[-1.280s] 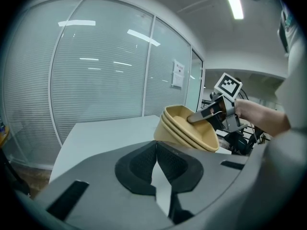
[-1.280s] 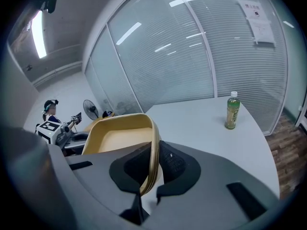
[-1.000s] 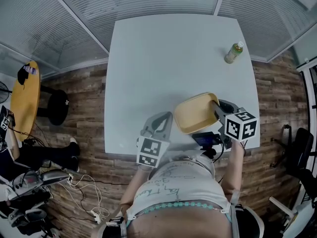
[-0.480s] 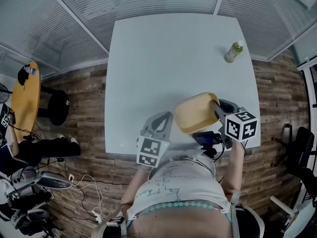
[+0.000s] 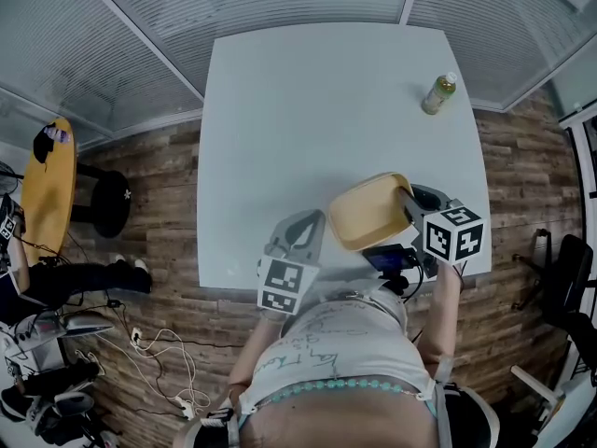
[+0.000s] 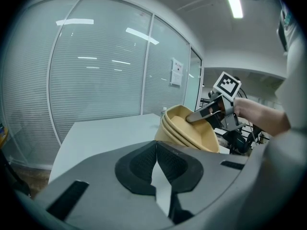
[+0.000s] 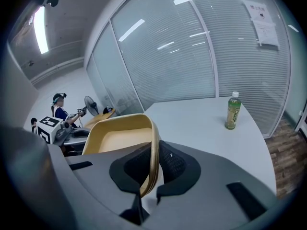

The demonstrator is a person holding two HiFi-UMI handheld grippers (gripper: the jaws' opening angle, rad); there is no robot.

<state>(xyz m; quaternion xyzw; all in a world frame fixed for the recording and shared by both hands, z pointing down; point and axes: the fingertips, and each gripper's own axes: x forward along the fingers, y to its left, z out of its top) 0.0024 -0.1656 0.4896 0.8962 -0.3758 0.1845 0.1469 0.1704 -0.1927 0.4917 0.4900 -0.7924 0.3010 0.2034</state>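
Seven things counted, of four kinds.
One table (image 5: 308, 110), one green bottle (image 5: 438, 93), two grippers, namely the left gripper (image 5: 308, 224) and the right gripper (image 5: 407, 203), and three tan trays (image 6: 192, 128), nested in a single stack.

Bowl stack (image 7: 120, 140) rim goes out of sight between the closed jaws of the right gripper (image 7: 151, 164). Its near side is hidden under that gripper's marker cube (image 5: 453, 234). Bottle (image 7: 232, 111) label far ahead of it: too small to read. Wall notice (image 7: 265, 19) print illegible.

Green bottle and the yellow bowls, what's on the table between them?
Nothing: only bare white table separates the bottle from the bowls in the head view.
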